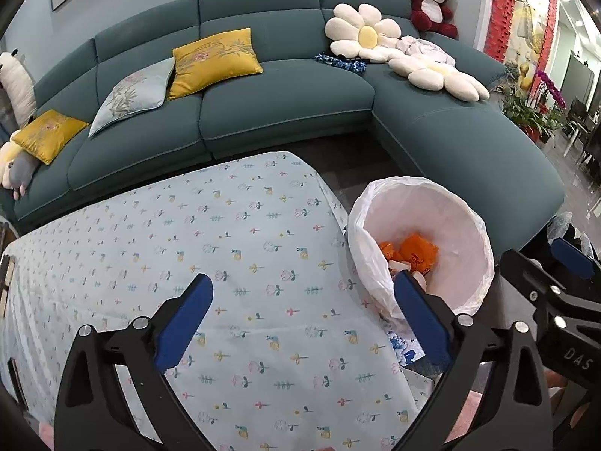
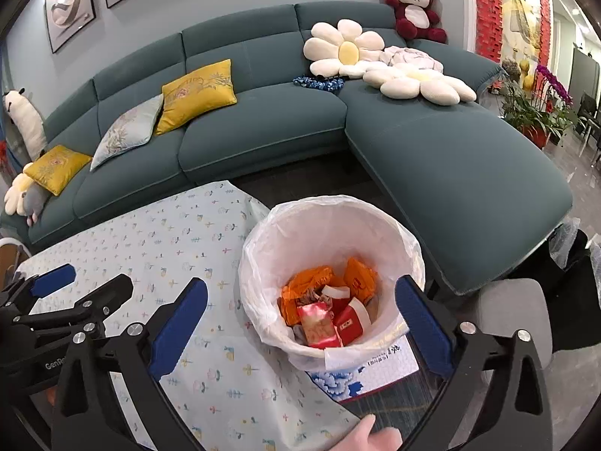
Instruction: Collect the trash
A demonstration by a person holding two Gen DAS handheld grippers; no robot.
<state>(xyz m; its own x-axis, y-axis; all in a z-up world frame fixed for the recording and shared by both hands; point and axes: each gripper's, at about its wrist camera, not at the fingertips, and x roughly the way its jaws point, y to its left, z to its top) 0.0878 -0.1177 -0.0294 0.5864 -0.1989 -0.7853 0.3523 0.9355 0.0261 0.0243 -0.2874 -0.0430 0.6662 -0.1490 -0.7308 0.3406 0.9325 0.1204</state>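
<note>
While both our grippers hang with jaws spread wide and nothing between them, we see the left gripper over the bare flowered tablecloth and the right gripper above the bin. Its white-lined rim stands just off the table's corner, wrappers inside; dark floor separates it from the sofa.

The left gripper points steeply downward, its blue-padded fingers spread wide with nothing between them. The right gripper tilts down likewise, its fingers just as wide and empty. The two sit side by side, near each other. A fingertip shows at the near edge of the right wrist view.
</note>
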